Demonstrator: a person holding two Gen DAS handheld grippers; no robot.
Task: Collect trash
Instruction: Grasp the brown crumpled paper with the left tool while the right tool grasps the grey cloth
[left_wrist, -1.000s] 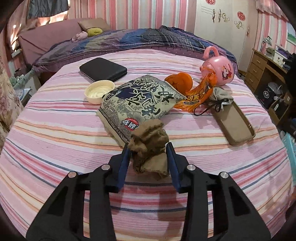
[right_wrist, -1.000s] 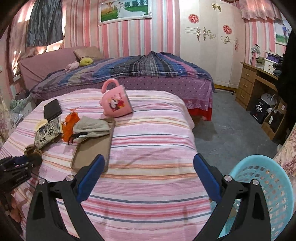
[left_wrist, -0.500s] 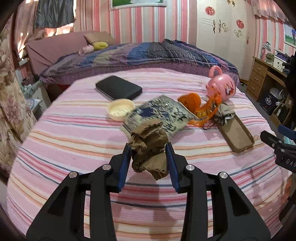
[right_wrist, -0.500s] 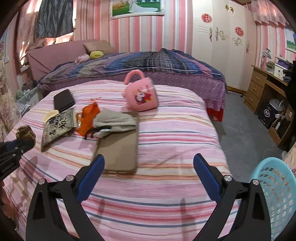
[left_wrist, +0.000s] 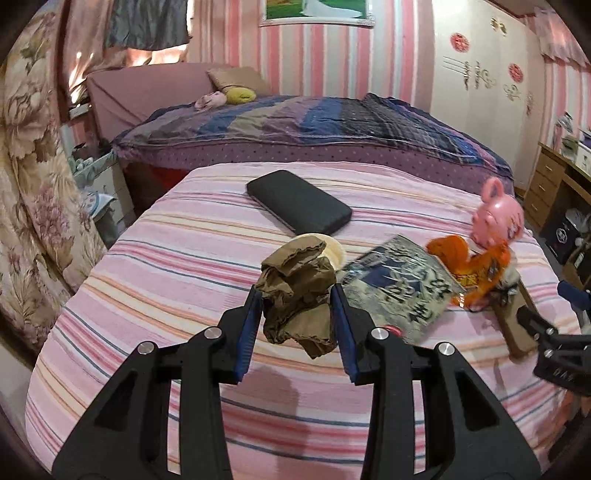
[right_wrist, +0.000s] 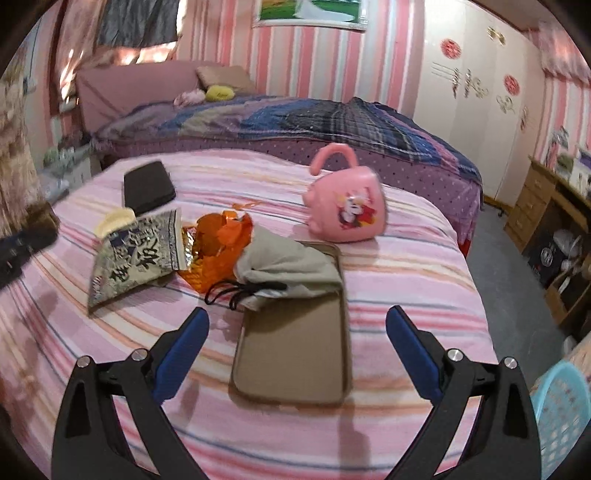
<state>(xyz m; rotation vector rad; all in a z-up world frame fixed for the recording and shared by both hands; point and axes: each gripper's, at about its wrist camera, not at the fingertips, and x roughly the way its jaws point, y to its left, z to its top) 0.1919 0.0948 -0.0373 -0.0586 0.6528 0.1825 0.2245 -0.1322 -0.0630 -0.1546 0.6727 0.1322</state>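
My left gripper (left_wrist: 297, 295) is shut on a crumpled brown paper wad (left_wrist: 299, 291) and holds it above the pink striped bed (left_wrist: 177, 258). A grey printed snack bag (left_wrist: 399, 291) and an orange wrapper (left_wrist: 469, 258) lie on the bed to its right. My right gripper (right_wrist: 297, 328) is open and empty above a tan phone case (right_wrist: 295, 354). The snack bag (right_wrist: 136, 254) and the orange wrapper (right_wrist: 218, 251) lie ahead of it to the left. A light blue basket (right_wrist: 561, 413) stands on the floor at the lower right.
A black case (left_wrist: 299, 201), a cream lid (left_wrist: 332, 247), a pink toy bag (right_wrist: 347, 210) and a grey drawstring pouch (right_wrist: 288, 269) lie on the bed. A second bed (left_wrist: 314, 125) is behind. A wooden desk (right_wrist: 546, 206) stands at the right.
My left gripper has lifted the brown wad higher and swung left. My right gripper has moved in over the bed toward the phone case, and the basket has slid toward the frame's edge.
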